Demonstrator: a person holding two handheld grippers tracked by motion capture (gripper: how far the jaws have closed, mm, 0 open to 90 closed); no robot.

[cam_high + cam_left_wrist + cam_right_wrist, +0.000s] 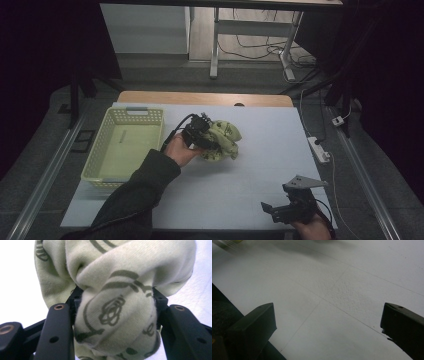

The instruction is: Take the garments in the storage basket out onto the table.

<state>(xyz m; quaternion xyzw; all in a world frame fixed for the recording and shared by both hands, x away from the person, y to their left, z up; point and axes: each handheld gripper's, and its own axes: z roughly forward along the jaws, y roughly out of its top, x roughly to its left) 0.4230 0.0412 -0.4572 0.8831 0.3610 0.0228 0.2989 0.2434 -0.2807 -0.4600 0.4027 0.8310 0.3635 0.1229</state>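
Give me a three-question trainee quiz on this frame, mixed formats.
1. True or false: the left gripper has its jaws closed on the crumpled cloth.
2. Multiple choice: where does the basket sit relative to the cloth? A) on the person's left of it B) on the person's right of it C) under it
3. Fill in: the right gripper has its jaws ____ over the bare white table cover.

Key: 1 true; 2 A; 3 open, with nothing between them.
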